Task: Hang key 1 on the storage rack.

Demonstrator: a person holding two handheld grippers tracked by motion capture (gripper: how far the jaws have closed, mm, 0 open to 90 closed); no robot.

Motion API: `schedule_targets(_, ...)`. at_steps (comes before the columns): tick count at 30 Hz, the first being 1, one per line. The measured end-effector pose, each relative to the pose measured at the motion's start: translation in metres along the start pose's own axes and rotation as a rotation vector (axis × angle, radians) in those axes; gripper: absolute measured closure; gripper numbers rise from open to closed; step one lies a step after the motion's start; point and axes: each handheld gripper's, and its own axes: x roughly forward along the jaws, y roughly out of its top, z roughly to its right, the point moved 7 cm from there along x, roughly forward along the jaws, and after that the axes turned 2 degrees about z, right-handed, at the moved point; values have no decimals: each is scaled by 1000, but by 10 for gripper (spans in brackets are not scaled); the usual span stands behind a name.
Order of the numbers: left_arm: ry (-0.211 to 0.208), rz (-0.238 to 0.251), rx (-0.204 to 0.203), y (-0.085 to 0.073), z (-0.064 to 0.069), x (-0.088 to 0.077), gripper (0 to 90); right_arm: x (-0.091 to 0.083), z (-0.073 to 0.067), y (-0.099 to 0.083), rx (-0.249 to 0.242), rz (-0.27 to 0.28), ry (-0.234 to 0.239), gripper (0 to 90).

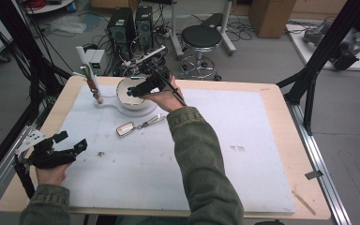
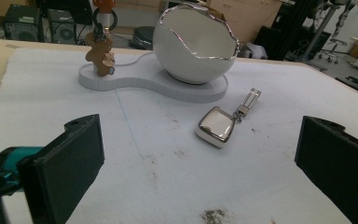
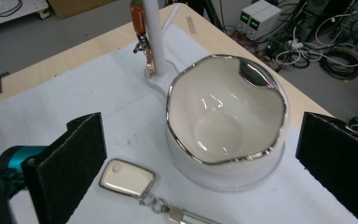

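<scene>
Judging from the pose, a silver keychain (image 1: 126, 128) is to be picked up from the white mat (image 1: 243, 164) on the desk (image 1: 281, 101), perhaps to be placed in the white bowl (image 1: 122, 91) or hung on the small stand (image 1: 85, 61). The keychain lies flat just beside the bowl's base (image 3: 233, 179), at about 7 o'clock from the bowl in the high view, with its clip (image 1: 155, 120) pointing to 2 o'clock. The right hand-held gripper (image 1: 138, 90) is held above the bowl, its jaws released and wide apart, nothing between them. For a good grasp, it should be lowered toward the square fob (image 3: 127, 177) and the jaws closed across the short sides, since the polished metal may slip. The right forearm (image 1: 201, 164) is stretched forward across the mat, the wrist bent to 10 o'clock. The left hand-held gripper (image 1: 70, 147) is rested low near the desk edge at 8 o'clock, also released and empty. A brown gingerbread figure (image 2: 100, 55) hangs on the stand.
</scene>
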Motion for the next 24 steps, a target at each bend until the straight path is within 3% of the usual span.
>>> schedule_targets(13,3,-11,12,-2,3,2,17,-48,19,-31,18,31,-72,5)
schedule_targets(24,2,-14,13,-2,3,2,17,-70,31,-62,46,57,-104,5)
